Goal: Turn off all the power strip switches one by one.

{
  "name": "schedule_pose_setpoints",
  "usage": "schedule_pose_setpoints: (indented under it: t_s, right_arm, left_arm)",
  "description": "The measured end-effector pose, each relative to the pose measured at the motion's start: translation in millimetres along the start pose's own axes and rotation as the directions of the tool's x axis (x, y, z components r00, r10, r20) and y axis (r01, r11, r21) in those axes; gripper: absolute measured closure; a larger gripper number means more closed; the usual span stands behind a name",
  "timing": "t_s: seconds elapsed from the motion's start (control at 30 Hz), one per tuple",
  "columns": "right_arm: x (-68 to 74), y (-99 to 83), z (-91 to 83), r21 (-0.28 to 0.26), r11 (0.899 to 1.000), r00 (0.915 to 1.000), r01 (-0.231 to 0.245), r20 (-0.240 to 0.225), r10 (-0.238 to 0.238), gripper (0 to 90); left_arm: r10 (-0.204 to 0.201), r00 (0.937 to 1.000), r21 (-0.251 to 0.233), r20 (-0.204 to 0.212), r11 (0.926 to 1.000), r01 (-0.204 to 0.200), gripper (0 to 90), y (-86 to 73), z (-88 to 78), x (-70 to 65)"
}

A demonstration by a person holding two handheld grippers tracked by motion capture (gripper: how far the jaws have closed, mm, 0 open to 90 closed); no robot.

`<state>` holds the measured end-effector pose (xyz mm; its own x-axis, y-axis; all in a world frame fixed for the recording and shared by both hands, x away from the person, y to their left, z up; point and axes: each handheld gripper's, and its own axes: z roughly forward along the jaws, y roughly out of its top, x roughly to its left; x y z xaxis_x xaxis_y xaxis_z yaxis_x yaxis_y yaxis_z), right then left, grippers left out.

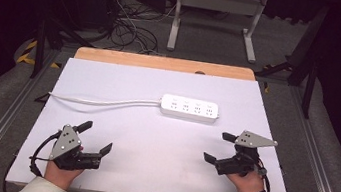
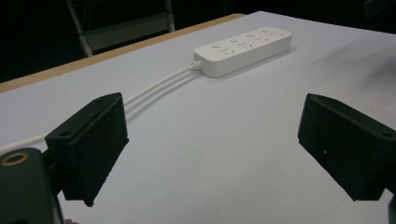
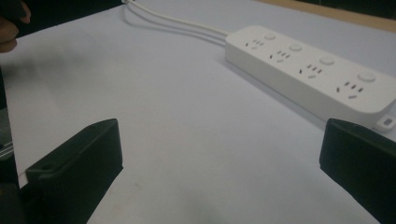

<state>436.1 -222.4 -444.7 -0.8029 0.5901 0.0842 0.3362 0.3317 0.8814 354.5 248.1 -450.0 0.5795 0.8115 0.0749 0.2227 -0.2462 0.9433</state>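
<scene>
White plastic is catching the light at the far middle of the table — a long four-outlet power strip [image 1: 190, 108] with a round button above each socket group is lying flat on the pale sheet covering the table [image 1: 147, 173], its long side running across the person's view. Its thin white cable [image 1: 102, 101] is trailing off to the person's left and running toward the sheet's edge, which is probably why the strip is sitting where it is: the cord is lying loose and slightly curved, not pulled taut. The left gripper [image 1: 98, 137] is resting low near the front left of the sheet, held in a hand, with its two black jaws standing wide apart and gripping nothing; in the left gripper view bare sheet is showing between them, with the strip well ahead. The right gripper [image 1: 217, 146] is sitting near the front right, its jaws likewise spread wide and empty, and the right gripper view is looking across the strip's socket face from nearby. Both tools are angling inward toward the strip — a ready posture, judging by the symmetry, as though the person is waiting to begin, with neither touching anything but the hands holding them.
</scene>
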Motion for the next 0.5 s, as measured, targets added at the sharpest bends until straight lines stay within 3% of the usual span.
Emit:
schedule_pose_setpoints:
  t_s: [0.17, 0.33, 0.43, 0.5]
  right_arm:
    - [0.4, -15.7, -3.7, 0.02, 1.0, 0.9999, 0.016, -0.007, -0.015, 0.0]
    - [1.3, -18.3, -9.5, 0.029, 0.999, 0.9974, 0.035, 0.062, -0.037, 0.0]
    - [-0.8, -16.9, -12.2, -0.003, 1.0, 0.9997, -0.018, 0.018, 0.018, 0.1]
    - [-0.4, -16.7, -11.7, 0.007, 1.0, 0.9996, -0.005, 0.028, 0.005, 0.2]
  left_arm:
    - [0.005, 0.9999, 0.006, 0.011, 1.0, -0.005, 8.5, 0.1, -1.5, 1.5]
    - [0.031, 0.9994, 0.018, 0.017, 0.9993, -0.032, 7.2, -1.1, -2.9, 3.0]
    - [0.033, 0.999, 0.025, 0.03, 0.9991, -0.034, 6.5, -1.7, -3.0, 3.4]
    - [0.018, 0.9991, 0.027, 0.037, 0.9995, -0.019, 6.2, -1.9, -2.8, 4.6]
